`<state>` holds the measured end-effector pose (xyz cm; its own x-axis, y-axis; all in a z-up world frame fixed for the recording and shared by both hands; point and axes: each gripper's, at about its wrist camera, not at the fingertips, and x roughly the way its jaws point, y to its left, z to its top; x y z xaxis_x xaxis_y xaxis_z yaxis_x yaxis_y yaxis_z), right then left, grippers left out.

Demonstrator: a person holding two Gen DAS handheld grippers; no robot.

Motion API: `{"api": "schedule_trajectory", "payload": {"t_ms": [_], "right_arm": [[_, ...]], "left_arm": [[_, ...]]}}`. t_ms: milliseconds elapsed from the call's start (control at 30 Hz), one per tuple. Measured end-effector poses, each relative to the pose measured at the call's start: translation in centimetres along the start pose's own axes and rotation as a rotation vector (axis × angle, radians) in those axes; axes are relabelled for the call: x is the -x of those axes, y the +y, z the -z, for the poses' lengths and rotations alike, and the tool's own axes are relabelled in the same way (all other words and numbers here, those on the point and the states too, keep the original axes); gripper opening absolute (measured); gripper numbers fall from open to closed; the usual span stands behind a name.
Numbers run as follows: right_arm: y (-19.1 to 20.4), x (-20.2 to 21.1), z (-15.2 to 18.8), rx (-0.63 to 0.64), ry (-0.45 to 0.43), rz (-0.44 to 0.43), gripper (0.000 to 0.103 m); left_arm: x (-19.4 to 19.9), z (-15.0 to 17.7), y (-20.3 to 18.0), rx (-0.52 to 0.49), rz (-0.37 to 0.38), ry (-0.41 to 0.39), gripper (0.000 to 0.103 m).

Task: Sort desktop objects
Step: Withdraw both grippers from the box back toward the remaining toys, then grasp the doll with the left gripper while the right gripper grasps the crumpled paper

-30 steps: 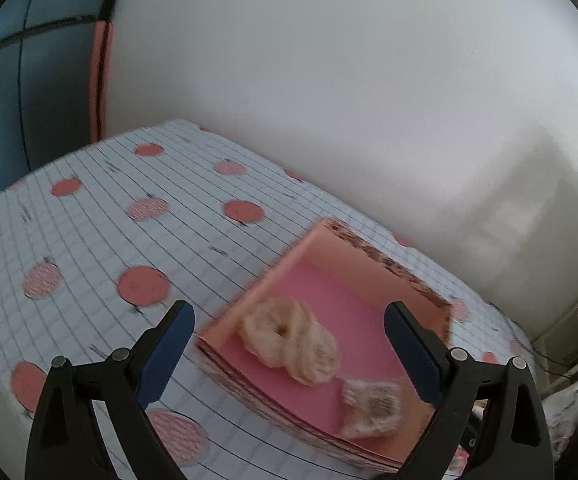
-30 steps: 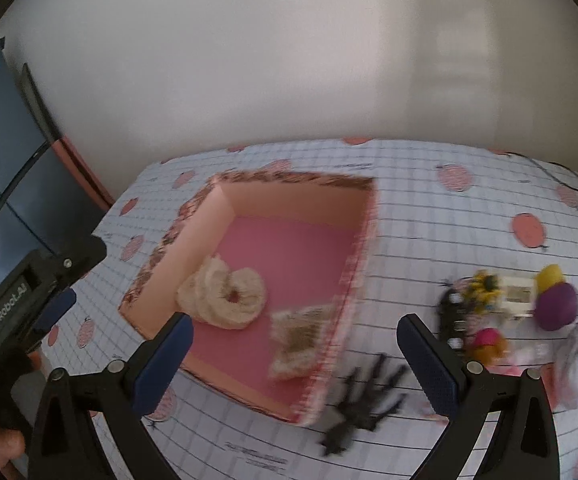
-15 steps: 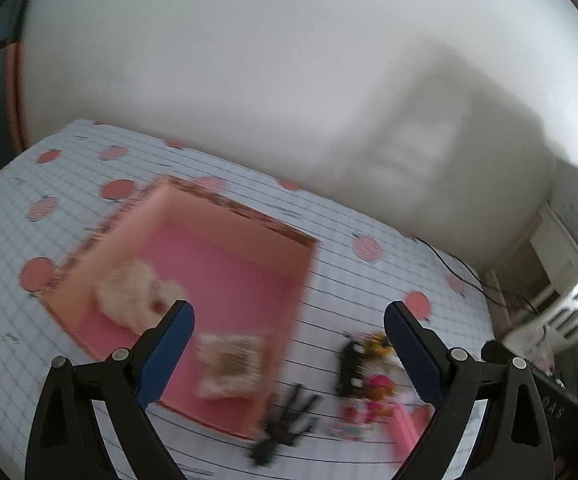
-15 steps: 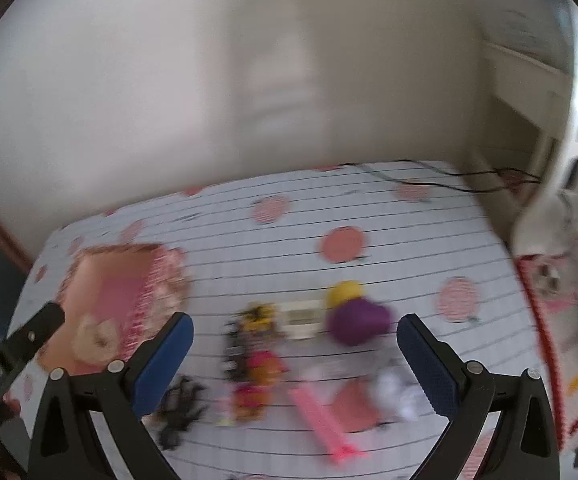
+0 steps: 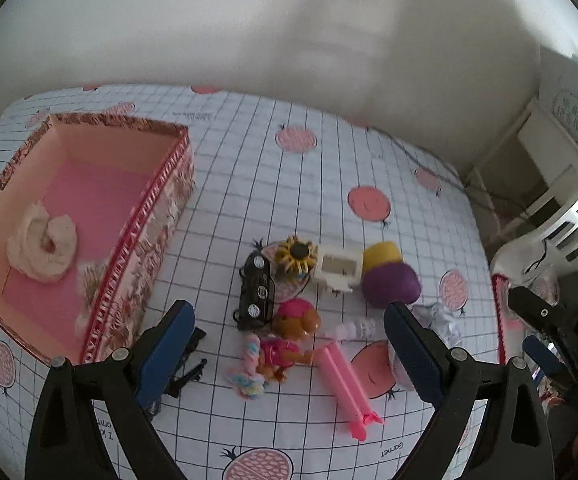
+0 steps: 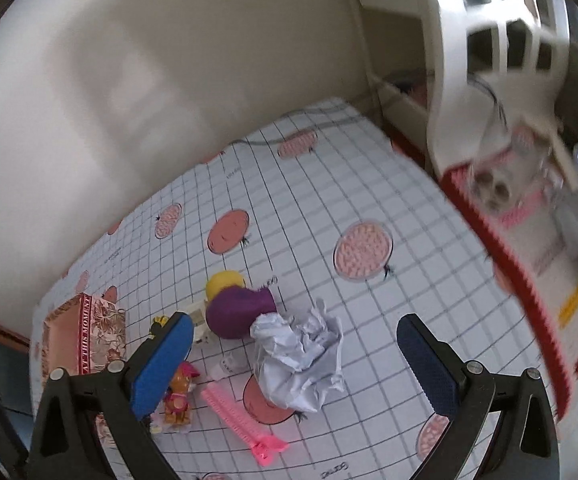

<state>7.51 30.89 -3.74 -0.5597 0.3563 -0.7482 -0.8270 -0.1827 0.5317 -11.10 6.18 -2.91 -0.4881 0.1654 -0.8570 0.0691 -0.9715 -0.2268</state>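
A pink patterned box (image 5: 157, 216) sits at the left of the table with a cream scrunchie (image 5: 43, 246) inside. Beside it lies a cluster: black toy car (image 5: 255, 288), sunflower clip (image 5: 295, 258), white case (image 5: 339, 270), purple and yellow toy (image 5: 389, 280), small puppy figure (image 5: 289, 334), pink zip (image 5: 345, 384) and a black hair clip (image 5: 187, 360). My left gripper (image 5: 289, 356) hangs open above the figure. My right gripper (image 6: 293, 364) is open over crumpled white paper (image 6: 299, 356), with the purple toy (image 6: 239, 312) and pink zip (image 6: 245, 420) nearby.
The table carries a white checked cloth with pink fruit prints (image 6: 365, 250). A white plastic chair (image 6: 489, 60) and a red-edged tray (image 6: 521, 264) stand past the table's right edge. A cable (image 5: 449, 184) runs along the far right. A pale wall stands behind.
Both grippers have swung right, away from the pink box, and now look at the cluster of small objects. Both stay open and hold nothing.
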Motion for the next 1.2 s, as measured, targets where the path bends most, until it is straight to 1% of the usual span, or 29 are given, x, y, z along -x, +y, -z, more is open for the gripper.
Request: {"api": "schedule_trajectory", "payload": {"t_ms": [33, 100, 233, 367, 500, 600, 667, 733, 800, 867, 1000, 1067, 1133, 1200], "right_arm": [[-0.1, -0.4, 0.1, -0.002, 0.012, 0.0, 0.103], [0.0, -1.2, 0.4, -0.001, 0.039, -0.001, 0.103], [0.2, -2.9, 0.9, 0.014, 0.088, 0.007, 0.103], [0.5, -4.3, 1.4, 0.027, 0.123, 0.015, 0.103], [0.6, -5.6, 1.8, 0.043, 0.16, 0.044, 0.103], [0.7, -6.1, 2.1, 0.048, 0.17, 0.065, 0.103], [0.9, -6.5, 2.3, 0.052, 0.178, 0.075, 0.103], [1.0, -6.9, 2.5, 0.058, 0.182, 0.088, 0.103], [1.2, -7.3, 2.8, 0.066, 0.19, 0.098, 0.103], [1.3, -7.7, 3.0, 0.069, 0.198, 0.105, 0.103], [1.7, -8.4, 3.4, 0.079, 0.205, 0.11, 0.103], [1.8, -8.7, 3.5, 0.092, 0.211, 0.119, 0.103], [1.9, -9.0, 3.7, 0.104, 0.215, 0.133, 0.103], [1.8, -9.4, 3.8, 0.107, 0.222, 0.143, 0.103]], "left_arm": [[-0.3, 0.1, -0.2, -0.003, -0.016, 0.008, 0.096], [-0.8, 0.1, -0.4, 0.003, -0.022, 0.024, 0.096], [-2.1, 0.2, -0.1, 0.049, 0.011, 0.076, 0.096], [-2.4, 0.3, 0.4, 0.053, -0.014, 0.099, 0.096], [-2.8, 0.4, 1.4, 0.093, 0.033, 0.128, 0.095], [-2.9, 0.6, 1.9, 0.085, 0.013, 0.139, 0.094], [-3.1, 0.7, 2.1, 0.076, 0.014, 0.152, 0.091], [-3.5, 0.9, 2.2, 0.068, 0.027, 0.172, 0.083], [-3.8, 1.2, 2.3, 0.058, 0.023, 0.191, 0.082], [-3.9, 1.3, 2.5, 0.058, 0.027, 0.198, 0.073], [-4.3, 1.6, 2.9, 0.058, 0.051, 0.223, 0.069], [-4.4, 1.7, 3.0, 0.061, 0.053, 0.233, 0.063], [-4.7, 1.8, 3.1, 0.058, 0.057, 0.245, 0.063], [-4.9, 1.9, 3.2, 0.054, 0.061, 0.257, 0.059]]}}
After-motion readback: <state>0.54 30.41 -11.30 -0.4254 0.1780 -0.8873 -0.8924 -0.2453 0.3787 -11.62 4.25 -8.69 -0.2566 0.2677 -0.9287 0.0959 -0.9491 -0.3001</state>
